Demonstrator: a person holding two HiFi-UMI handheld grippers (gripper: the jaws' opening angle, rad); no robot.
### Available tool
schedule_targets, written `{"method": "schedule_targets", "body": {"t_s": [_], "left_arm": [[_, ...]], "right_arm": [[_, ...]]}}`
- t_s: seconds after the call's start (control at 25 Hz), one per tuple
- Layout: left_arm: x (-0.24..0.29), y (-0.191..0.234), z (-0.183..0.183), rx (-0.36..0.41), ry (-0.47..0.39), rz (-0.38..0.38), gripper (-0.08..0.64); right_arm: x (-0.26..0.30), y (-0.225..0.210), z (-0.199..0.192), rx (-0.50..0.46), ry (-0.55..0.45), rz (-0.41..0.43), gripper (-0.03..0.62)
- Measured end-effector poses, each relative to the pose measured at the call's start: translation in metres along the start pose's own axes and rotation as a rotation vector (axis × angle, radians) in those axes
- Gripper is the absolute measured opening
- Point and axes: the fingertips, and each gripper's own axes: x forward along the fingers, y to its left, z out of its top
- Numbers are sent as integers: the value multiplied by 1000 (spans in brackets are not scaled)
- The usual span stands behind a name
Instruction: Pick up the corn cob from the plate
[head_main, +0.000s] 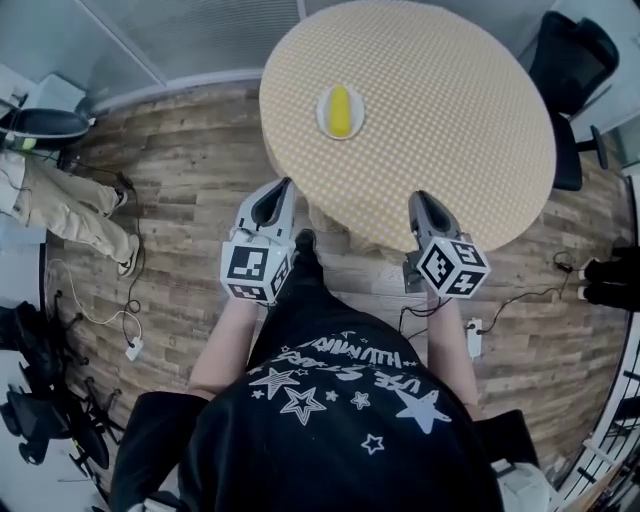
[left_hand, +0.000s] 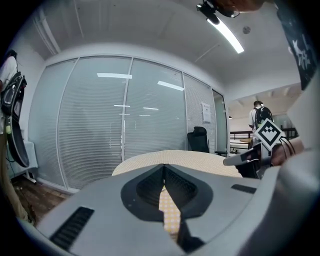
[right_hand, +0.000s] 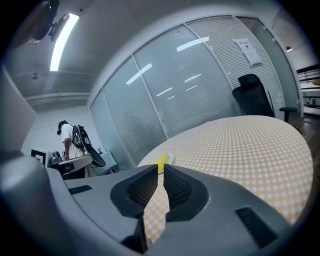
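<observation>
A yellow corn cob (head_main: 340, 110) lies on a small white plate (head_main: 322, 118) on the left part of a round table (head_main: 450, 120) with a yellow checked cloth. My left gripper (head_main: 286, 184) hangs at the table's near edge, below the plate, jaws shut and empty. My right gripper (head_main: 418, 197) is level with it further right, also shut and empty. In the right gripper view the corn cob (right_hand: 162, 161) shows just past the jaw tips, some way off across the cloth. The left gripper view shows only the table (left_hand: 190, 157), not the plate.
A black office chair (head_main: 570, 60) stands at the table's far right. A person in beige trousers (head_main: 60, 215) stands on the wooden floor at left, with cables (head_main: 110, 320) nearby. Glass partitions (left_hand: 125, 125) enclose the room behind the table.
</observation>
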Motion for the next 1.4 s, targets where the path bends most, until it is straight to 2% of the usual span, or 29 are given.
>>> {"method": "schedule_targets", "body": {"t_s": [0.36, 0.68, 0.96, 1.24, 1.4], "left_arm": [[81, 68, 5, -1, 39, -83, 8], [127, 110, 5, -10, 61, -139, 8], [158, 147, -5, -32, 90, -178, 8], [182, 163, -16, -42, 109, -244, 8], [192, 170, -24, -57, 138, -273, 8]], "right_arm": [[94, 9, 27, 7, 41, -39, 48], [162, 21, 38, 13, 92, -70, 48], [220, 32, 24, 15, 249, -73, 56], [269, 38, 1, 38, 440, -89, 233], [292, 38, 3, 20, 471, -117, 265]]}}
